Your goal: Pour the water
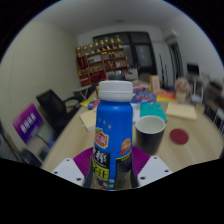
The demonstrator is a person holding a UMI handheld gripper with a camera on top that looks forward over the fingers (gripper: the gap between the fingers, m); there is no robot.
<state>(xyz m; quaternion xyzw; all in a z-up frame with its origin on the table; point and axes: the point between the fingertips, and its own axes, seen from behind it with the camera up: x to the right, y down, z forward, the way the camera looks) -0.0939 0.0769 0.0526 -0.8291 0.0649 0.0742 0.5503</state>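
gripper (112, 172): fingers closed in on the lower body of the bottle, one at each side; pads pressed against the label, so it is read as clamped on the bottle.
pads (83, 163): purple, seen at both sides of the bottle's base.
bottle (114, 135): blue, white cap still on, upright, long axis vertical; held between the fingers, so close that its lower part is cut off from sight.
cup (150, 133): dark, open-topped, upright on the table; just beyond the bottle and a little to its right, near but apart from it as far as can be judged.
key relation: cup lies ahead-right of the held bottle; a tilt of the bottle's top toward that side is judged to be what the pour calls for.
cap: appears closed; pouring is judged not possible until it is removed.
stage: judged early, bottle gripped, nothing poured yet; contents of cup not visible.
table (205, 148): light wooden top, cluttered at the far end with small coloured items too small to name; a red round disc (179, 135) lies right of the cup.
room: white walls, a shelf unit (102, 60) with small items at the back, a dark chair (52, 106) left of the table.
risk: judged spill on the tabletop if the tilt misses the cup mouth.
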